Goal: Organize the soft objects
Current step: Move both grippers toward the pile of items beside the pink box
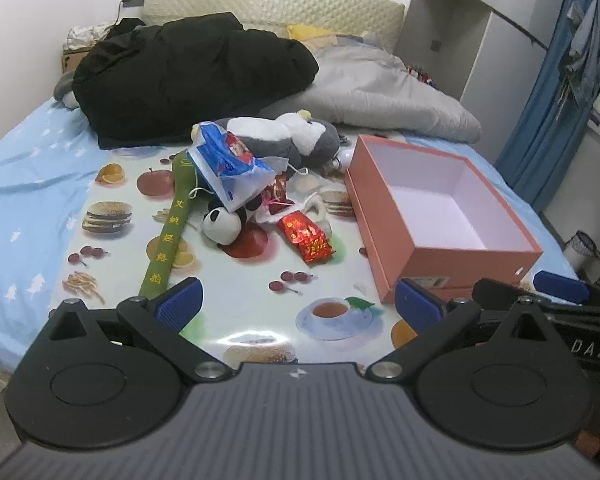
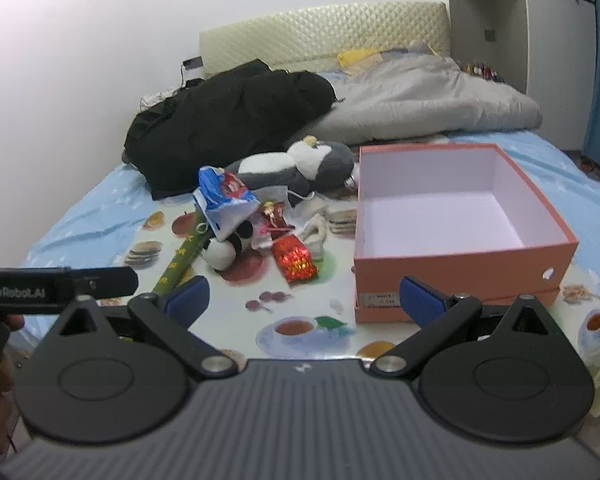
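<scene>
A pile of soft things lies on a food-print mat [image 1: 228,292] on the bed: a grey and white plush penguin [image 1: 288,136], a small panda plush [image 1: 222,222], a long green fabric stick [image 1: 168,236], a blue and white plastic bag [image 1: 232,168] and a red foil packet [image 1: 306,236]. An open, empty orange box [image 1: 440,208] stands to their right. The same pile [image 2: 256,216] and box [image 2: 452,216] show in the right wrist view. My left gripper [image 1: 298,306] is open and empty near the mat's front edge. My right gripper [image 2: 302,300] is open and empty beside it.
A black jacket [image 1: 188,76] and a grey quilt [image 1: 380,88] lie at the back of the bed by the headboard [image 1: 272,4]. A blue curtain [image 1: 556,92] and a cabinet stand at the right. The bed sheet is light blue [image 1: 28,168].
</scene>
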`<state>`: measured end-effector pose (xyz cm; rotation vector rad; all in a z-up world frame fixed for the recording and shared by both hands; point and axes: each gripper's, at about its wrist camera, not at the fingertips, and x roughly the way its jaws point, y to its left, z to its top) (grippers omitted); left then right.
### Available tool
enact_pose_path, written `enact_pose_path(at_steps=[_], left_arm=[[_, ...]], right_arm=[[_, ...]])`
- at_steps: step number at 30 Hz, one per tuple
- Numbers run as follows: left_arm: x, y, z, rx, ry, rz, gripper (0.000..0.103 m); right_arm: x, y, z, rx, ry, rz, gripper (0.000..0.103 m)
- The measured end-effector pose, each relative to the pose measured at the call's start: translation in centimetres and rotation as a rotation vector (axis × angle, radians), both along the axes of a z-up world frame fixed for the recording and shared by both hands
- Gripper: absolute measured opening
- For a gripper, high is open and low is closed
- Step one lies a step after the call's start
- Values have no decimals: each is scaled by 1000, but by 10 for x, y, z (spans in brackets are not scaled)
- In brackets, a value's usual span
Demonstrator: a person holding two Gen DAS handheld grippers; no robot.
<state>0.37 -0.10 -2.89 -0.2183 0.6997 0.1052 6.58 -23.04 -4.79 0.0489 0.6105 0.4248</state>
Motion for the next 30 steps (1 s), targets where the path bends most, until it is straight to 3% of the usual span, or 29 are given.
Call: enact_pose_path(at_steps=[21, 30], left_arm=[[3, 21, -17, -51, 15, 40, 103], [7, 22, -26, -29, 50, 31, 103]], right_arm=[[6, 15, -17, 14, 46, 26, 103], [9, 17, -23, 21, 84, 18, 103]])
